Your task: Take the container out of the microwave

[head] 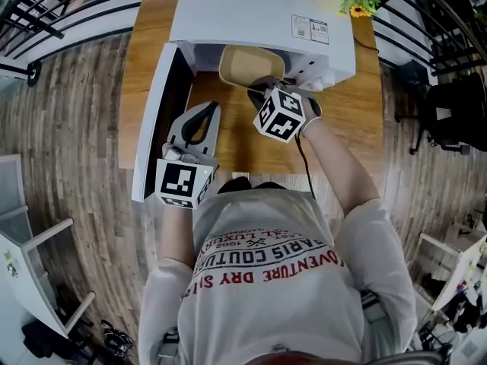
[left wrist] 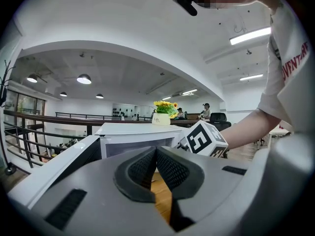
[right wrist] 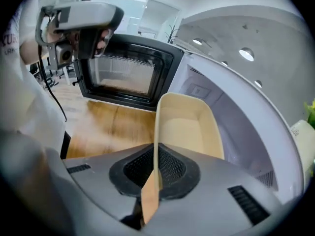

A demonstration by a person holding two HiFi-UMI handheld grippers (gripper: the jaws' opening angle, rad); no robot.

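The cream container (head: 247,65) sits at the mouth of the white microwave (head: 259,10), upper centre of the head view, above the wooden desk (head: 346,120); the right gripper (head: 266,91) is clenched on its near rim, the thin wall pinched between both pads; the left gripper (head: 204,116), at lower left, has its jaws together on nothing, just beside the open door (head: 156,120).

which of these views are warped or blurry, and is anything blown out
Head view: fisheye bows the floor planks at the edges. Right gripper view: black round vignette, wooden table smeared, container sharper. Left gripper view: ceiling strip light blown out.
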